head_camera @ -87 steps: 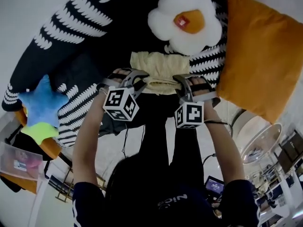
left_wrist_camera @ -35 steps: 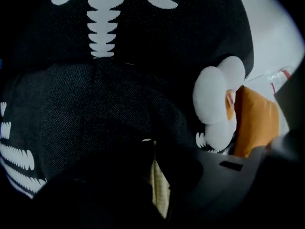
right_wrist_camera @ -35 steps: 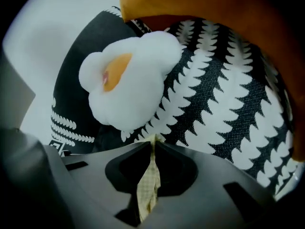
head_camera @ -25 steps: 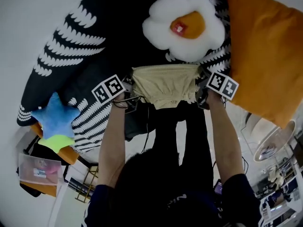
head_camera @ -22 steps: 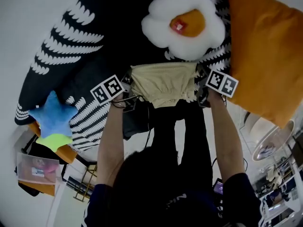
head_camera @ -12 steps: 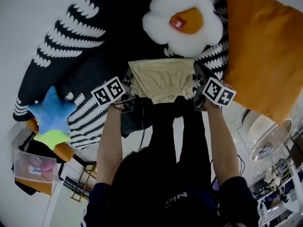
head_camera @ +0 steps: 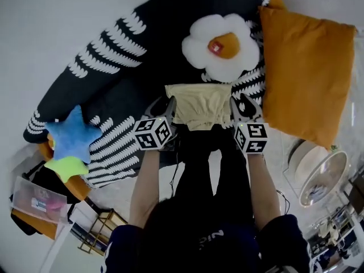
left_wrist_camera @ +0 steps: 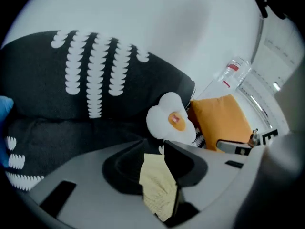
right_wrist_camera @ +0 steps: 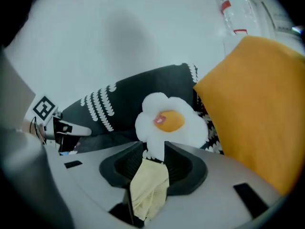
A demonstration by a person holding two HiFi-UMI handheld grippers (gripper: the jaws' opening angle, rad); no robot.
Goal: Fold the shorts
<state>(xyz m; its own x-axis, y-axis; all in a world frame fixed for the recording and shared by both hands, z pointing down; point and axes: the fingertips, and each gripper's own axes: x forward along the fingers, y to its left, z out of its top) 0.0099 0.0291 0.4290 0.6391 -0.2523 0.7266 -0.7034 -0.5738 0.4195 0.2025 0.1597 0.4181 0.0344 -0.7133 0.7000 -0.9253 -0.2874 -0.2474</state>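
Now left gripper [head_camera: 168, 106] and right gripper [head_camera: 240, 104] both slack, jaws just parted, edges of the cream shorts [head_camera: 200, 104] between them

So the shorts [head_camera: 200, 102] are a pale yellow, soft-looking fabric, folded into a compact, roughly rectangular bundle. They lie flat on the black throw [head_camera: 114, 56] with the white markings, just below the fried-egg cushion [head_camera: 222, 45] (can't tell if they actually touch it). The crinkly gathered edge is on the near side, and the top face looks fairly smooth.
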